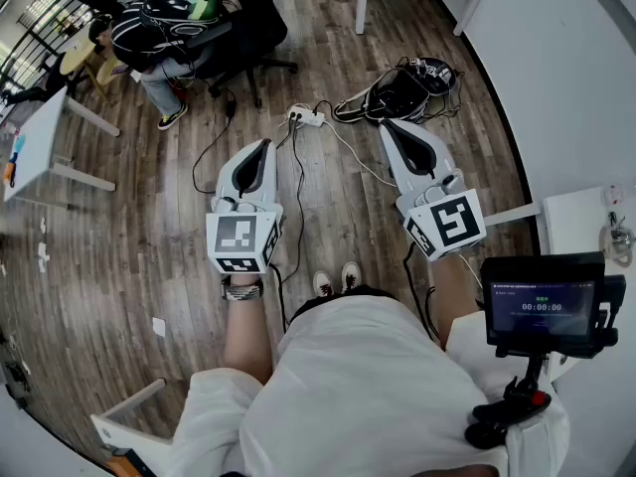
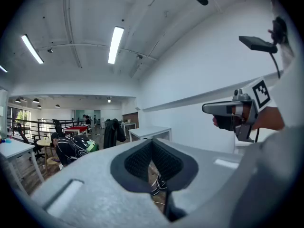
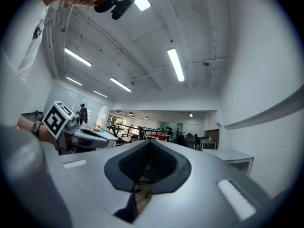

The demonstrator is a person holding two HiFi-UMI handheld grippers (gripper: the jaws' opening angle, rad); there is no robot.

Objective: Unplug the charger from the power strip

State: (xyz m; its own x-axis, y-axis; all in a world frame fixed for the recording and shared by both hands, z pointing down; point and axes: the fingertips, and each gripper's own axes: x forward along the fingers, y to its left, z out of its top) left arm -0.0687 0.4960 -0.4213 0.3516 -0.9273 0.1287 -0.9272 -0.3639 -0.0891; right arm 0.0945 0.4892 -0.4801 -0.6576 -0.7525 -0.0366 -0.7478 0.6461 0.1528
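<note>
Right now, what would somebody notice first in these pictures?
The left hand-held gripper and right hand-held gripper reach out level over the wood floor, both shut and empty. Ahead between them lies the white power strip with cables. A seated person is at the upper left.

Level left tool (image 1: 263,147), level right tool (image 1: 390,127), both with jaws together

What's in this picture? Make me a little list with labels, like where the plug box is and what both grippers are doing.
power strip: white, on the wooden floor, ahead of the person's shoes
cables: run from the strip across the floor
plugged in: too small to tell
left gripper: jaws together, nothing held
right gripper: jaws together, nothing held
task: not started; both grippers are up, away from the strip
</note>
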